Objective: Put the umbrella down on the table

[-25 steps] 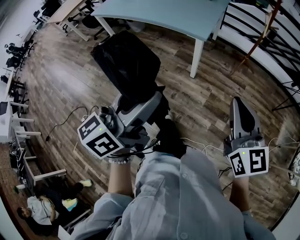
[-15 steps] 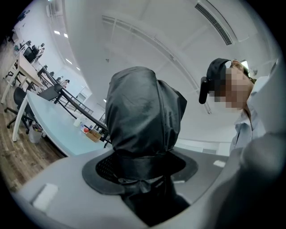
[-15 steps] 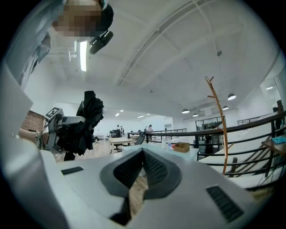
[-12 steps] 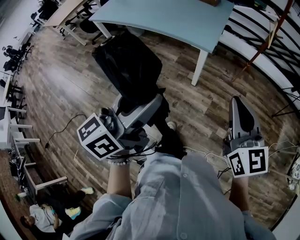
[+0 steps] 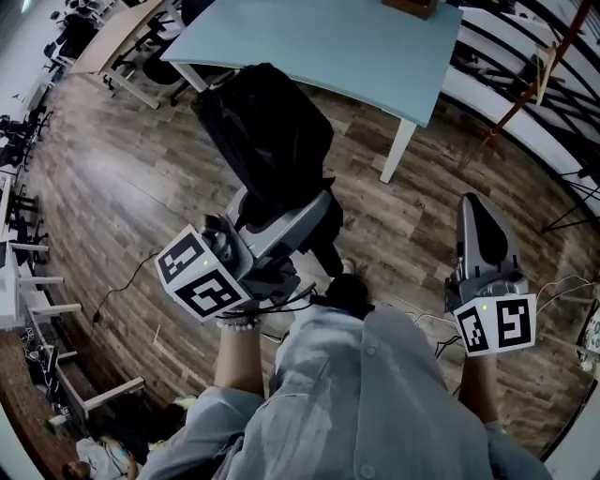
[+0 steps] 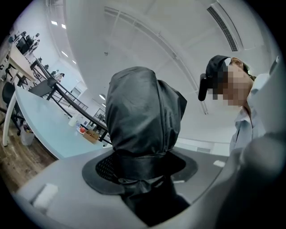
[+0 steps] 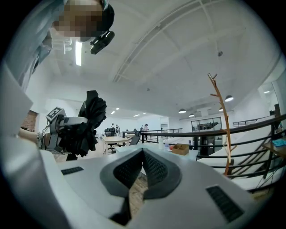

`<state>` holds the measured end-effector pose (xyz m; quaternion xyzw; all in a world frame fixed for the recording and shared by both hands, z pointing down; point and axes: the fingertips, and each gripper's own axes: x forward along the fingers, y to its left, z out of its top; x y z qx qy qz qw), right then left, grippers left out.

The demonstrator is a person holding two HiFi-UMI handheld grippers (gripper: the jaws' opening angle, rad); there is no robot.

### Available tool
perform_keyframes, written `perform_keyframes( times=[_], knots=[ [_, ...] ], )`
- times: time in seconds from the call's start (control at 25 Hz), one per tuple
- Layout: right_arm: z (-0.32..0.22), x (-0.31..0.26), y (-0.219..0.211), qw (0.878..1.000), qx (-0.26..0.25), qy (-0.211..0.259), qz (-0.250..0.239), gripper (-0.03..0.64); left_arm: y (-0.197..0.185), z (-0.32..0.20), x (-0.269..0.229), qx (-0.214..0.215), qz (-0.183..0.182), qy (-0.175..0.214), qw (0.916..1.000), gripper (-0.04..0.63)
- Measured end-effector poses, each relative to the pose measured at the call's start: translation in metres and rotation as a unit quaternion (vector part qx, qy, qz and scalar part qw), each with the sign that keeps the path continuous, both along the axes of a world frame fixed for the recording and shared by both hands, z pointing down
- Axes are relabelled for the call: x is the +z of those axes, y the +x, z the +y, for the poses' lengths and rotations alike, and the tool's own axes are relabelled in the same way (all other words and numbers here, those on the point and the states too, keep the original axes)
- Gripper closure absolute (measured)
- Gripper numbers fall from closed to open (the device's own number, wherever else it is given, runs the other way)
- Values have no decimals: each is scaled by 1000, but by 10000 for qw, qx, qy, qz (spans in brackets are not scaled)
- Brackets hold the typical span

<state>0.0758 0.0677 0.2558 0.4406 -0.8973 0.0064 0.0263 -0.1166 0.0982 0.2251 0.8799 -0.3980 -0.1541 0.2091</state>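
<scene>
A folded black umbrella sticks out forward from my left gripper, whose jaws are shut on its lower end. In the left gripper view the umbrella fills the middle, clamped between the grey jaws. The pale blue table lies just beyond the umbrella's tip, above the wooden floor. My right gripper is held level at the right with its jaws closed together and nothing between them. From the right gripper view the umbrella shows at the left.
A small box sits on the table's far edge. Black railings run at the upper right, beside a wooden branch stand. Cables trail over the floor. Desks and chairs stand at the upper left.
The table has come nearer in the head view, and the umbrella's tip now reaches its near edge. Both grippers keep their pose and grip.
</scene>
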Motion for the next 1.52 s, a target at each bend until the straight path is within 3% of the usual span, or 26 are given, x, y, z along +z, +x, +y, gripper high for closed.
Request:
perform_keyframes(
  times=[0.32,0.68,1.52],
  knots=[
    [-39,5,-19,9994,355,-46,30,617,-19,-48,6,382,127,-25,9992,334],
    [-72,4,-44,9981,608,-60,69,617,-44,-91,8,642,30,-9,9979,334],
    [-60,-3,-43,9954,946,17,150,617,-42,-98,12,976,148,22,9951,334]
  ],
)
